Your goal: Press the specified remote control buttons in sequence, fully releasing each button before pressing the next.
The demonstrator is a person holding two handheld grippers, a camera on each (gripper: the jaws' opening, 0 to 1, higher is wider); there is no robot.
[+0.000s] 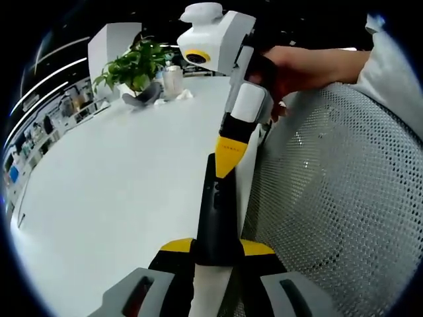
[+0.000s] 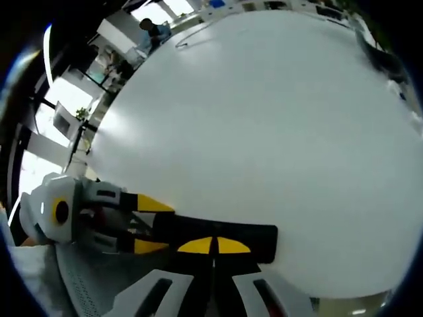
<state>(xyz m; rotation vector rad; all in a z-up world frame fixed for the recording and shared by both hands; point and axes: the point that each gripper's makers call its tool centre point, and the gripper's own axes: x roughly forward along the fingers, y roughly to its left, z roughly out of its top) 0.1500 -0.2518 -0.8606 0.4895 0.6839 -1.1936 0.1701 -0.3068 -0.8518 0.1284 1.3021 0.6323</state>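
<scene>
Yellow-tipped fingers of the left gripper (image 1: 217, 249) are clamped on the near end of the black remote control (image 1: 219, 211), holding it above the edge of the white bench (image 1: 119, 198). From the right, the right gripper (image 1: 229, 158) reaches in with its fingers pushed together, and their tip touches the top of the remote. In the right gripper view, the same closed fingers (image 2: 198, 246) rest on the remote (image 2: 218, 239), and the left gripper (image 2: 142, 224) grips its other end. A green plant (image 1: 135, 66) stands far off on the bench. A grey mesh chair (image 1: 344, 198) is beside the bench.
</scene>
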